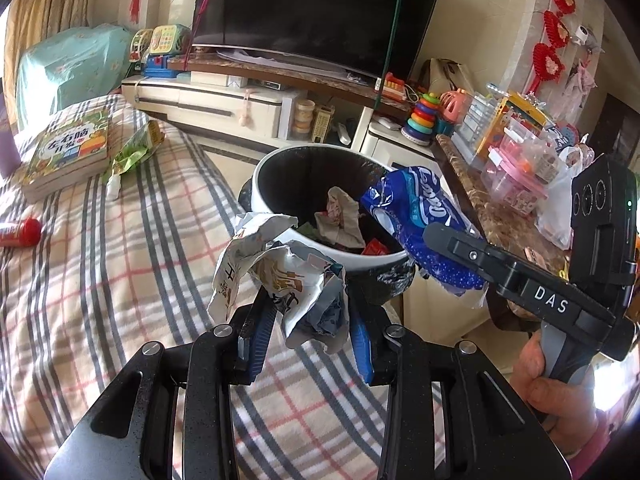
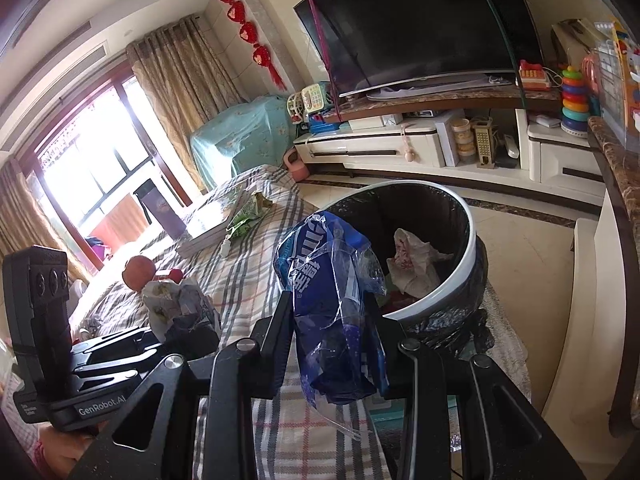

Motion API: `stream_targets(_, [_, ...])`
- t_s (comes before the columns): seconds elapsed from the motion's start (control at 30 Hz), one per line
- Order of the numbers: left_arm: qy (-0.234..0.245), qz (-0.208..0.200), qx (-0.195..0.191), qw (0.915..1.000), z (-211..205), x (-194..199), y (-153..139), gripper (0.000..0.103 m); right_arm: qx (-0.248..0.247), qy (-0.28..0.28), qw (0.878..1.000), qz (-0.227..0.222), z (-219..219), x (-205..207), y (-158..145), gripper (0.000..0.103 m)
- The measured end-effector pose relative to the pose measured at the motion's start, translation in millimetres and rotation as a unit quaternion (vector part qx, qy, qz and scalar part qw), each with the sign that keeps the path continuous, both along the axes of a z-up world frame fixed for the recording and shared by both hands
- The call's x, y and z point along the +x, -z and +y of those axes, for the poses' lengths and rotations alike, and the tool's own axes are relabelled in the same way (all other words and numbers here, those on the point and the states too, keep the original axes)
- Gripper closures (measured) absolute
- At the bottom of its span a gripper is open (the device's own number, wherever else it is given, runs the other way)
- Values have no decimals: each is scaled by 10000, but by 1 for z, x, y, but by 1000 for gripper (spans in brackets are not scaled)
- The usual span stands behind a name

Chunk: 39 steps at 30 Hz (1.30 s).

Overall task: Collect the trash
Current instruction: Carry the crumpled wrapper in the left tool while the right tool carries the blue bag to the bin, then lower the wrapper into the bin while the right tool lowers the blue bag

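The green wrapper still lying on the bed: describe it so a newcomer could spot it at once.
Start at the plaid bedspread left of the trash bin. Near its far edge lies a children's book, and the green wrapper sits crumpled just right of it. It is the only bright green, shiny thing there; the red tube lies nearer.

Bin [image 1: 280, 168] bottom hidden under trash; television [image 1: 320, 4] top cropped.

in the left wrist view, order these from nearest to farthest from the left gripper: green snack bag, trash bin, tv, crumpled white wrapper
1. crumpled white wrapper, clamped in the left gripper
2. trash bin, just ahead, slightly right
3. green snack bag, on the plaid cover, ahead to the left
4. tv, on the stand at the far wall
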<state>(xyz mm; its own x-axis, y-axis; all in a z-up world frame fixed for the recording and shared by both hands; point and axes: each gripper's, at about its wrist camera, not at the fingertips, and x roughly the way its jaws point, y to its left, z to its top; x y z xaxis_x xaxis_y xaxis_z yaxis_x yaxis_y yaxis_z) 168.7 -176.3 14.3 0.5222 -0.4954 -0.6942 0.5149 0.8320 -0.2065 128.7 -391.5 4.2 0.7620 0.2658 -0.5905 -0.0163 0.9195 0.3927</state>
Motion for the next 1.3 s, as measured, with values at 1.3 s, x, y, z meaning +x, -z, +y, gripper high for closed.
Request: stream_targets(1.3, [332,57,245,9991,-57,48,-2,70,-446,-39,9981,425,-25,48,-2,70])
